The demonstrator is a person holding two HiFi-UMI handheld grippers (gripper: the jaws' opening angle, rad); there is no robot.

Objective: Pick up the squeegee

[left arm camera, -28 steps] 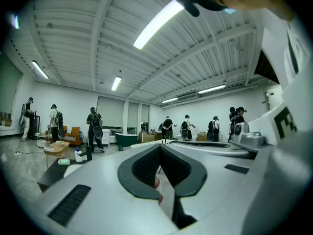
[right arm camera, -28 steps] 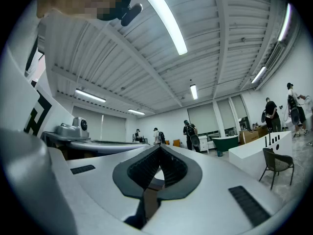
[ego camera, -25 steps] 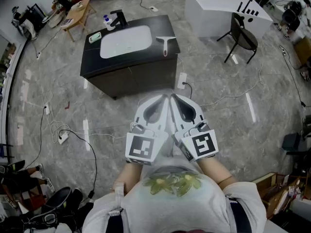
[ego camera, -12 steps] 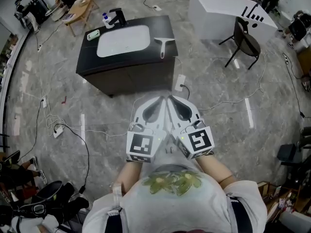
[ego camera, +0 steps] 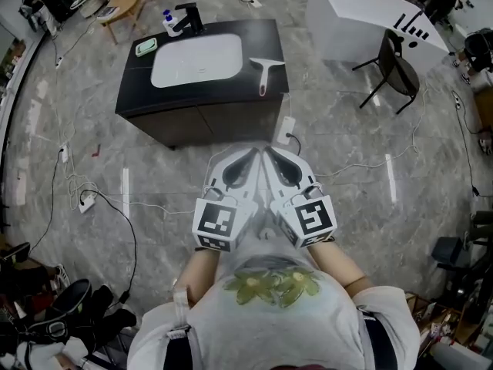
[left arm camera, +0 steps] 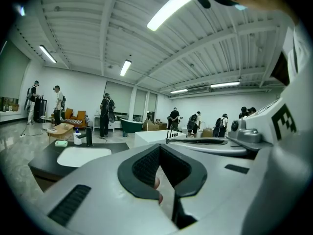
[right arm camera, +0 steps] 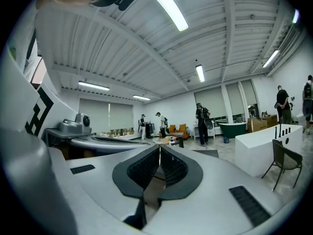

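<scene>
Holding nothing, the left hand-held gripper (ego camera: pixel 253 153) and right hand-held gripper (ego camera: pixel 271 153) are both closed, well apart from one squeegee (ego camera: pixel 266 73).

Bright, even indoor light from ceiling tubes (left arm camera: pixel 171 6); the tubes blow out to pure white in both gripper views. Head view: heavy fisheye, floor (ego camera: pixel 370 206) bends toward the edges, w/ pale glare streaks and only faint, soft shadows; white sink (ego camera: pixel 196 60) nr overexposed. Gripper views: round black vignette, corners lost, far bkgd small and slightly soft.
</scene>
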